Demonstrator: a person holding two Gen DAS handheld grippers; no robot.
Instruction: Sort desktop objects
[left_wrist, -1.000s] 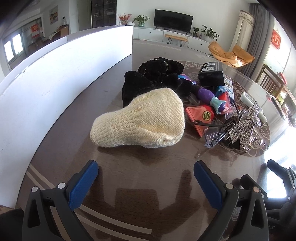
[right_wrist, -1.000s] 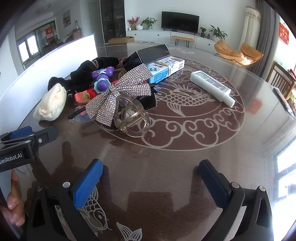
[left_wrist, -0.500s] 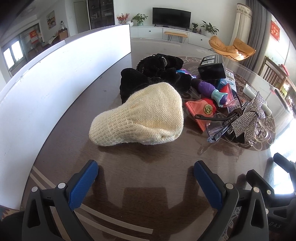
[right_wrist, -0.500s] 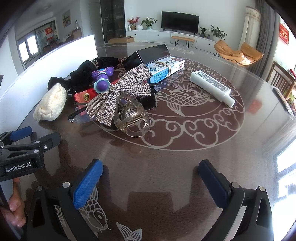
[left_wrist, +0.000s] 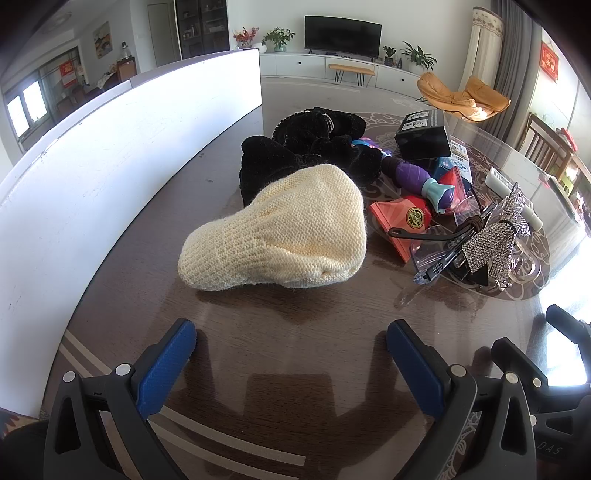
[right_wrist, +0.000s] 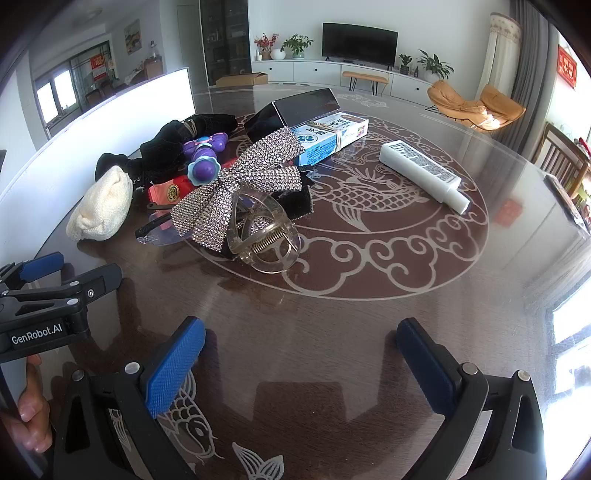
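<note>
Round glass-topped table (right_wrist: 369, 332), dark, with a pale fish-and-cloud inlay; a white panel (left_wrist: 110, 166) stands along its left side; the objects to be sorted lie heaped between the panel and the table's middle. Cream knitted hat (left_wrist: 280, 232), largest of the heap, nearest the left gripper and directly ahead of it; judged light, soft and collapsible, so a pinch on its rolled near edge or a fold of the crown should hold. Black velvet fabric (left_wrist: 314, 147) behind the hat and touching it; equally limp, likely to drag its neighbours. White tube (right_wrist: 424, 173), apart from the heap on the right; probably smooth and liable to roll; best taken across the body. Blue-and-white carton (right_wrist: 332, 138) and black box (left_wrist: 424, 136); stiff, flat-sided, easily gripped. Rhinestone bow (right_wrist: 243, 181) lying over a clear claw clip (right_wrist: 266, 236); the clip is likely brittle and slippery, the bow irregular. Purple toy (right_wrist: 203, 162), red packet (left_wrist: 402, 221) and glasses (left_wrist: 436, 247), small and tangled together. Left gripper (left_wrist: 291, 354): blue pads wide apart, holding nothing, touching nothing, short of the hat. Right gripper (right_wrist: 299, 354): likewise spread wide and empty, above bare table, the clip ahead of it.
</note>
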